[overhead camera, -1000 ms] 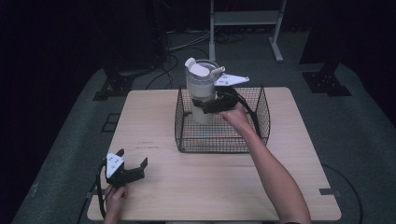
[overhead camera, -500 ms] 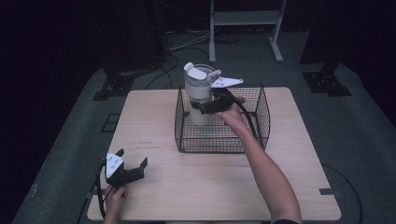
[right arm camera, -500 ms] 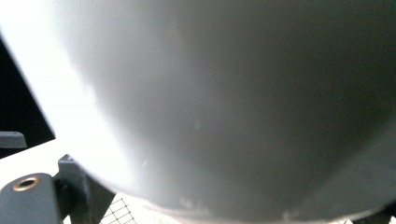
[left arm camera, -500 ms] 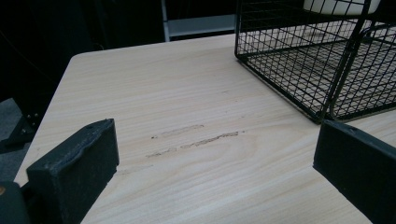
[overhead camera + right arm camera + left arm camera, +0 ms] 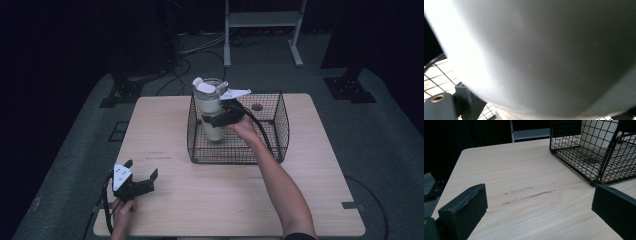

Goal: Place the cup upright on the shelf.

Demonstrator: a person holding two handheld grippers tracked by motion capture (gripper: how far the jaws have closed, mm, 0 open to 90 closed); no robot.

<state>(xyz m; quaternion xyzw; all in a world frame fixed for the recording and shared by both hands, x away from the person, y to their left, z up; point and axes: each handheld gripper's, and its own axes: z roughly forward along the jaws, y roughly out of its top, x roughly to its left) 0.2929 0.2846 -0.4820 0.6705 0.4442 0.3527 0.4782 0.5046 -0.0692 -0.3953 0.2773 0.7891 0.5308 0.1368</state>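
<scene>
A: Right, right gripper (image 5: 216, 120) first — state?
B: Clamped on the tumbler (image 5: 210, 112), jaws round its mid-body. From the high view the tumbler sits upright inside the wire basket (image 5: 280, 125), at the basket's 10 o'clock corner. In the right gripper view the grey wall of the tumbler (image 5: 544, 55) is pressed right up to the camera, basket mesh at 8 o'clock.
A: Touching the basket floor?
B: Can't tell; the base is behind the wires.
A: Left gripper (image 5: 131, 180)?
B: Jaws wide apart, holding nothing, parked on the counter (image 5: 165, 125) at its 7 o'clock corner. The left gripper view looks across bare wood with the basket (image 5: 584, 157) at 2 o'clock.
A: Handling?
B: Looks like a stiff, smooth-walled insulated cup, likely slippery, and top-heavy with the lid (image 5: 205, 86) and its flap. Weight depends on contents, not visible. Mid-body grip where it is now seems best; not the lid, which might pop off. Tall, so it could tip against the wires.
A: Versus the earlier frame?
B: Tumbler and right gripper have dropped lower into the basket; a second ago the tumbler stood higher above the rim. Left gripper hasn't moved.
</scene>
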